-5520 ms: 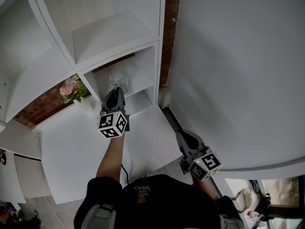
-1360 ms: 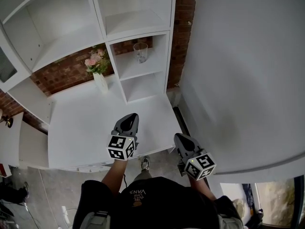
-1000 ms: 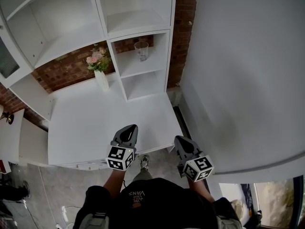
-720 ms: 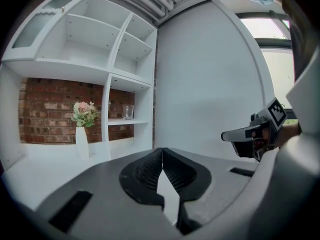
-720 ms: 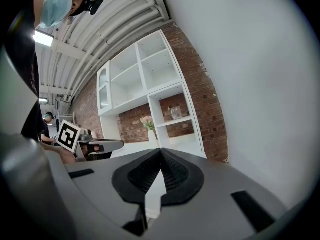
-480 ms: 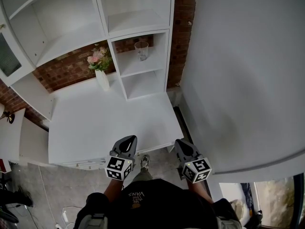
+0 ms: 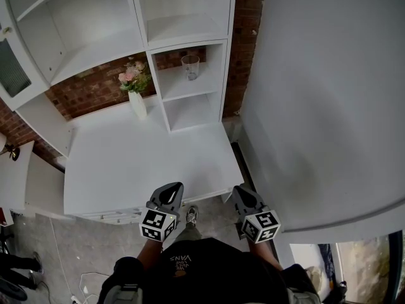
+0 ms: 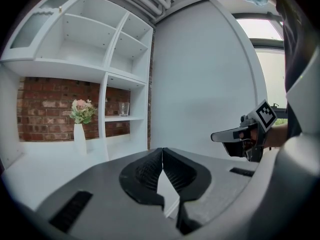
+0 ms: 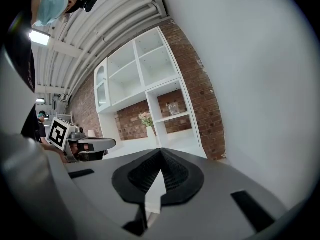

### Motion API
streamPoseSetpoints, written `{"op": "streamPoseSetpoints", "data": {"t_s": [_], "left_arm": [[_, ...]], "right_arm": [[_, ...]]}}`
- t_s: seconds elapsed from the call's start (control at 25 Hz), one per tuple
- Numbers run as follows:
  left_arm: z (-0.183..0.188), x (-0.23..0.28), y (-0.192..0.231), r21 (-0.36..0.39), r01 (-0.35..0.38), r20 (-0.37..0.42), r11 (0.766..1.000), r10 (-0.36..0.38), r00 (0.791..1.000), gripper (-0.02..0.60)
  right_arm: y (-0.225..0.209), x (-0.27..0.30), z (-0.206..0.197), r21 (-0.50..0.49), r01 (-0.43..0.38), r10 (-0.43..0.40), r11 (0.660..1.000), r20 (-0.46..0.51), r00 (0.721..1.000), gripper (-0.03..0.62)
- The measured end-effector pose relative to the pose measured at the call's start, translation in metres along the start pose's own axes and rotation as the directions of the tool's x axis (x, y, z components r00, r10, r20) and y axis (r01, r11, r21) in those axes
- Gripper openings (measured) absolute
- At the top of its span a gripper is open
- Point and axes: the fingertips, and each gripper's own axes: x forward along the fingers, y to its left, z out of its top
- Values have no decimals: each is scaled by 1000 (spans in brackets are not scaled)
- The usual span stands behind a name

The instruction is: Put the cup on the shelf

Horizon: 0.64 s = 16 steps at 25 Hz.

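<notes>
Standing upright on a white shelf [image 7: 190, 88], a clear glass cup [image 7: 190, 67] sits alone in the second compartment up from the bench [image 7: 139, 163], with red brick wall [image 7: 95, 92] showing behind it. The compartment belongs to a narrow column at the right end of a white shelving unit [image 7: 95, 43]; the opening just below the cup and the ones above it hold nothing that can be seen.

To the left of the column, on the back of the bench, a slim white vase [image 7: 138, 105] carries a bunch of pink flowers [image 7: 131, 78] and stands near the column's side wall.

Both grippers are well apart from the cup, held low at the bench's near edge in front of the person's dark shirt [image 7: 190, 268]. The left gripper [image 7: 171, 190] points toward the shelving, its jaws pressed together at the tips with nothing between them. The right gripper [image 7: 241, 193], just off the bench's right corner, likewise has its jaws together and holds nothing. The two are side by side, each showing its marker cube toward the head camera.

A plain white wall [image 7: 316, 106] fills the right side, and a shoe [image 7: 192, 216] shows on the grey floor [image 7: 82, 258] between the grippers.
</notes>
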Motion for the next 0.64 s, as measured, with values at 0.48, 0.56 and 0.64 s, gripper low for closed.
{"op": "streamPoseSetpoints", "data": {"t_s": [0.48,0.56,0.64], "left_arm": [[-1,3,2,16,-23,-11,1000,23,1000,9],[2,5,0,16,-20,-9,1000,21,1000,9],[7,7,-3,15,-16,-7,1000,16,1000,9]], "right_arm": [[-5,-4,2,-3,0,0,1000,2,1000,0],[-7,-4,4,-3,0,0,1000,5,1000,0],[-9,-4,6,-4,0,0,1000,7,1000,0]]}}
